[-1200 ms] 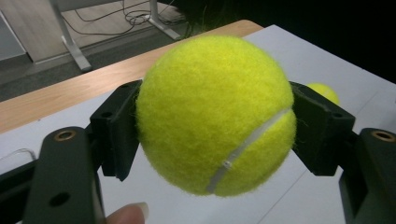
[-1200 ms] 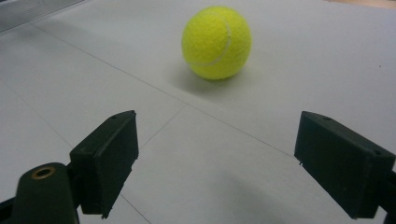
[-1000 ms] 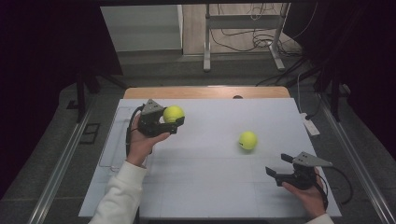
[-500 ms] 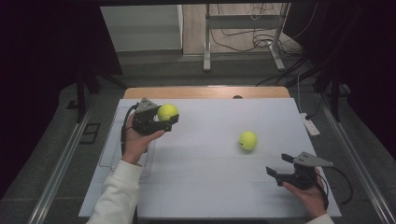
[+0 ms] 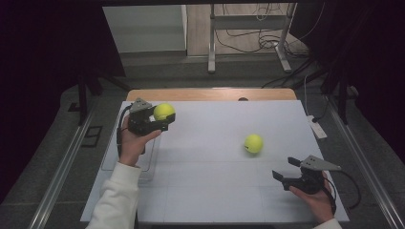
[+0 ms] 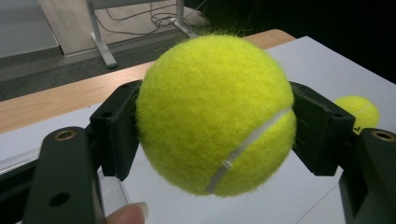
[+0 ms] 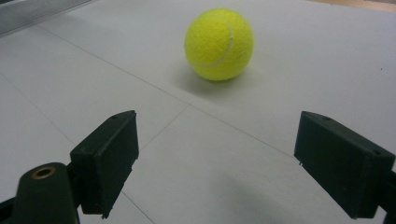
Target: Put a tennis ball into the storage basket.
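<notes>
A yellow tennis ball (image 5: 164, 111) (image 6: 215, 114) is held above the far left part of the white table (image 5: 210, 191), with my left gripper (image 5: 160, 118) (image 6: 212, 126) shut on it, both black pads pressing its sides. A second tennis ball (image 5: 253, 143) (image 7: 219, 44) (image 6: 358, 109) lies on the table right of centre. My right gripper (image 5: 285, 172) (image 7: 217, 163) sits low near the front right, open and empty, its jaws pointing toward that lying ball, a short way from it.
A clear flat sheet (image 5: 109, 160) lies at the table's left edge. A small white device (image 5: 317, 128) rests near the right edge. Beyond the wooden far edge (image 5: 210, 94) stand metal frame legs (image 5: 210, 47) and cables on the floor.
My left hand has carried the held ball leftward and slightly farther from me. The right gripper and the lying ball have stayed still.
</notes>
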`<state>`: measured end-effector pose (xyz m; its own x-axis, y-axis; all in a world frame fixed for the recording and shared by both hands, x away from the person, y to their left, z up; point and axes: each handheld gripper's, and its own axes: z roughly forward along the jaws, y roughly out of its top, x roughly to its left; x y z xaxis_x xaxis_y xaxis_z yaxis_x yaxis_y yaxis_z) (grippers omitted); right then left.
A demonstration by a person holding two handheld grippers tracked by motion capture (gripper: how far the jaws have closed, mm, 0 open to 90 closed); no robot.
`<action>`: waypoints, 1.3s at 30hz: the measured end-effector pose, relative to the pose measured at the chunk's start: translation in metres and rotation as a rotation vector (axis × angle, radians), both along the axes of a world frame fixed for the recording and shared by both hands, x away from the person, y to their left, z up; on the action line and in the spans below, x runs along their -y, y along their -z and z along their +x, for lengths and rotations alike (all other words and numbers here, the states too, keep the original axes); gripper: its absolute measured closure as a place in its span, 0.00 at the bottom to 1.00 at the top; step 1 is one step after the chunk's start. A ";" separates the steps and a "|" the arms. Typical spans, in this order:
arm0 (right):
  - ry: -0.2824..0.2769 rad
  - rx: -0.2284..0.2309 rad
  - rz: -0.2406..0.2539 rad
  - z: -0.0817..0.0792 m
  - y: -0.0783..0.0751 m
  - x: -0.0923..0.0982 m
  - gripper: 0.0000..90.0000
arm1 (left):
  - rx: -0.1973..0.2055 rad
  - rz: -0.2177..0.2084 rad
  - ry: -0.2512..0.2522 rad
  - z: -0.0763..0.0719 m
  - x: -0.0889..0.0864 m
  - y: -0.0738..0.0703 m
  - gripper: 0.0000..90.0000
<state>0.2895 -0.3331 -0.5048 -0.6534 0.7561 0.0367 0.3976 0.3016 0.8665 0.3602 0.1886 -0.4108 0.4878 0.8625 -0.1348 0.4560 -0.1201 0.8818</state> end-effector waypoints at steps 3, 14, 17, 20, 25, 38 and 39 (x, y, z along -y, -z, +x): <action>0.000 0.000 0.000 0.000 0.000 0.000 0.16 | -0.001 -0.004 -0.016 0.001 -0.005 0.000 0.30; -0.001 0.000 0.003 0.000 0.000 0.000 0.16 | -0.001 0.007 -0.057 0.003 -0.017 0.001 0.30; -0.002 0.000 0.003 0.000 0.000 0.000 0.16 | 0.001 0.010 -0.067 0.003 -0.020 0.001 0.30; -0.001 -0.001 0.000 0.000 0.000 0.000 0.16 | 0.004 0.013 -0.080 0.003 -0.025 0.000 0.30; -0.003 0.000 0.003 0.000 0.000 0.000 0.16 | 0.000 0.011 -0.100 0.004 -0.031 0.001 0.30; -0.005 0.002 0.002 0.000 0.000 0.001 0.16 | 0.002 0.019 -0.138 0.004 -0.043 0.002 0.30; -0.005 0.002 0.002 0.000 0.000 0.001 0.16 | 0.003 0.019 -0.144 0.004 -0.045 0.002 0.30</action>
